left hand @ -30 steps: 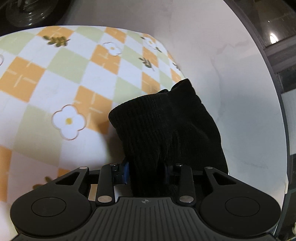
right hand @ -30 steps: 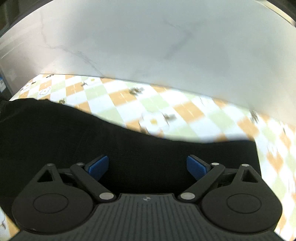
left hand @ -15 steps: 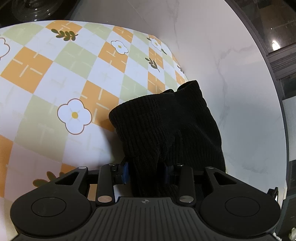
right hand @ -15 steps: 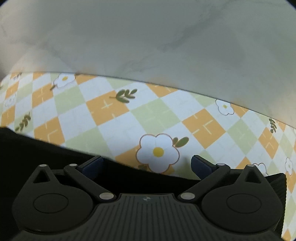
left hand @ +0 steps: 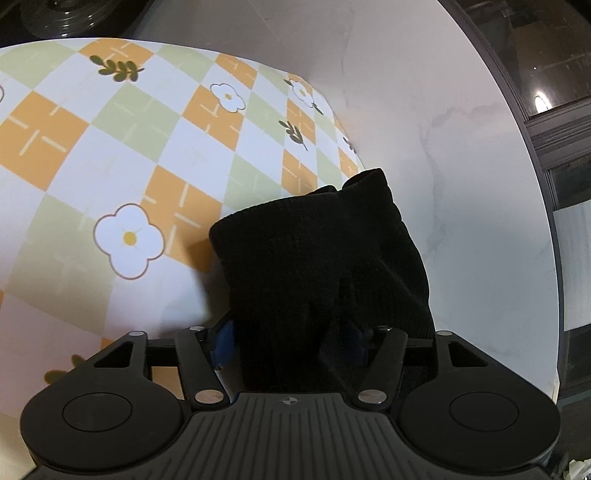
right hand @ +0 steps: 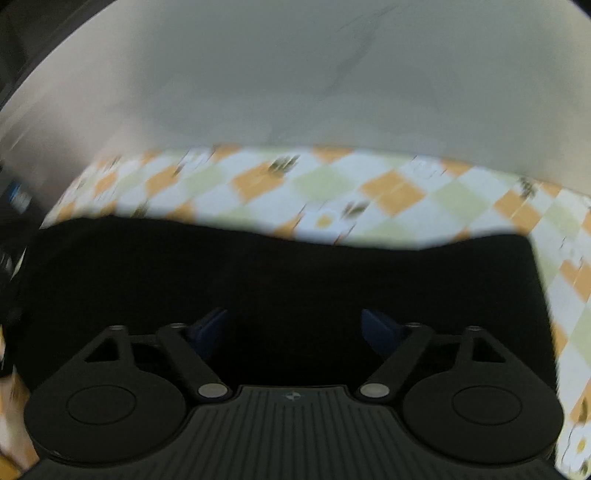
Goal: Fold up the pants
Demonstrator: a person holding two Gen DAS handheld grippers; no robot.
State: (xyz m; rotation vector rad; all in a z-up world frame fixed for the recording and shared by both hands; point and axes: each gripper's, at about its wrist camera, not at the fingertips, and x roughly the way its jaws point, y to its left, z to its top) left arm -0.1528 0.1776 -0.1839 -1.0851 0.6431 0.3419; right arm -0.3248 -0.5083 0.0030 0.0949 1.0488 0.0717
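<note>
The black knit pants (left hand: 314,251) lie on a checked flower tablecloth (left hand: 110,147); one bunched end rises in front of my left gripper (left hand: 290,338). Its jaws are opening, and the fabric still sits between the blue pads (left hand: 223,343), no longer squeezed. In the blurred right wrist view a broad flat stretch of the pants (right hand: 280,273) fills the lower half. My right gripper (right hand: 293,326) hovers over that cloth with its jaws closing. Its blue pads (right hand: 380,328) stand wide apart and pinch nothing that I can see.
The tablecloth (right hand: 369,192) covers part of a white marble table (left hand: 443,129), whose curved dark edge (left hand: 546,221) runs down the right. A glass object (left hand: 62,14) sits at the far top left, beyond the cloth.
My left jaws have spread apart around the bunched fabric. The right gripper swung back over the pants, which again fill the lower view, and its jaws have narrowed a little.
</note>
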